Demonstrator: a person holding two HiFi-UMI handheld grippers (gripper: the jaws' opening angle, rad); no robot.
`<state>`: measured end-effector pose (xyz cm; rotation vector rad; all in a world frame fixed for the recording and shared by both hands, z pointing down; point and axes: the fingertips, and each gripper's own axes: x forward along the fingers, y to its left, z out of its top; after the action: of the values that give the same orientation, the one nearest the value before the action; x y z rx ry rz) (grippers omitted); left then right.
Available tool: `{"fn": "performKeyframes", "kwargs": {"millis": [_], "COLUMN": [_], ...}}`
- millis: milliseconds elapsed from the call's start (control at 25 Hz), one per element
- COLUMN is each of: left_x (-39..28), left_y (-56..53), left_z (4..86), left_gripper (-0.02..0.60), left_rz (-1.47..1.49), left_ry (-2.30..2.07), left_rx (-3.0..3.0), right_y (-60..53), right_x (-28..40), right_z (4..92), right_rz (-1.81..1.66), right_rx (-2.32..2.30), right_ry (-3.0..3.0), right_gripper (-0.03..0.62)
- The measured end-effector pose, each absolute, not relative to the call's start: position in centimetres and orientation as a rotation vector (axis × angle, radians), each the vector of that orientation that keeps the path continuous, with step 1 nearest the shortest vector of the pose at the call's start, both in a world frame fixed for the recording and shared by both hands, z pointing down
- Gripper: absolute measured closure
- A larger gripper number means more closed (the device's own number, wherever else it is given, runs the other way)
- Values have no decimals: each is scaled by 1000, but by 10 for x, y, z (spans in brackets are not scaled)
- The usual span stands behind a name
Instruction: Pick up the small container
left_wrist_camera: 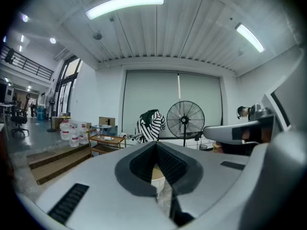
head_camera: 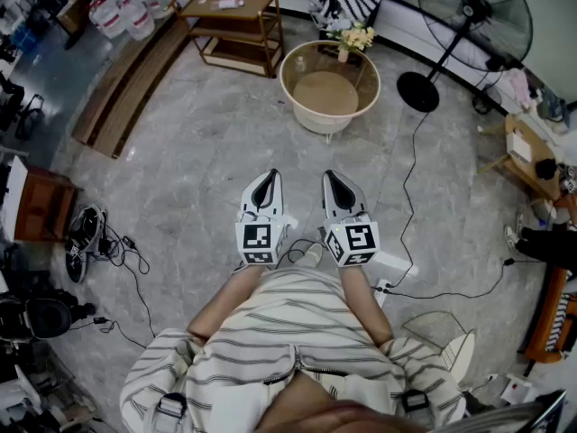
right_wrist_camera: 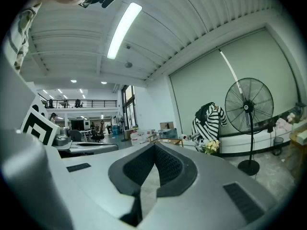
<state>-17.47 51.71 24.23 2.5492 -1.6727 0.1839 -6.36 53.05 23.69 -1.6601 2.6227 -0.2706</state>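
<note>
A small white container (head_camera: pixel 229 4) lies on top of a low wooden shelf table (head_camera: pixel 236 27) at the far side of the room. It is also seen as a small white shape (left_wrist_camera: pixel 107 138) on that table (left_wrist_camera: pixel 106 143) in the left gripper view. My left gripper (head_camera: pixel 270 176) and right gripper (head_camera: pixel 329 176) are side by side over the marble floor, pointing forward and far short of the table. Both are shut with nothing between the jaws; the tips meet in the left gripper view (left_wrist_camera: pixel 156 145) and the right gripper view (right_wrist_camera: pixel 154 146).
A round cream table (head_camera: pixel 326 115) with a flower vase (head_camera: pixel 352 40) stands straight ahead. A standing fan (head_camera: pixel 472 18) is at the right, water bottles (head_camera: pixel 126 14) and wooden planks (head_camera: pixel 126 84) at the left. Cables, a power strip (head_camera: pixel 393 265) and shoes (head_camera: pixel 83 234) lie on the floor.
</note>
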Motion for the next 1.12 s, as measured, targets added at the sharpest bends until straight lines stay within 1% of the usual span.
{"fn": "performKeyframes", "kwargs": {"millis": [240,640,920,1120], "left_x": [-145,-119,-101,-91], "left_y": [506,500,470,438], "left_z": [242,257,259,266], "left_gripper": [591,591,591,591], "left_rz": [174,222,192,158], "left_ry": [-1701,-1727,-1699,-1676], "left_rx": [2556,2519,2541,2547], "right_y": [517,499,480,446], "right_x": [-33,2,6,9], "right_z": [233,246,246,250], "right_rz": [-239,-311,-277,-258], "right_rx": [-1624,-1581,-1567,-1561], "right_ry": [2637,2624,2643,2655], "right_gripper": [591,588,586,586]}}
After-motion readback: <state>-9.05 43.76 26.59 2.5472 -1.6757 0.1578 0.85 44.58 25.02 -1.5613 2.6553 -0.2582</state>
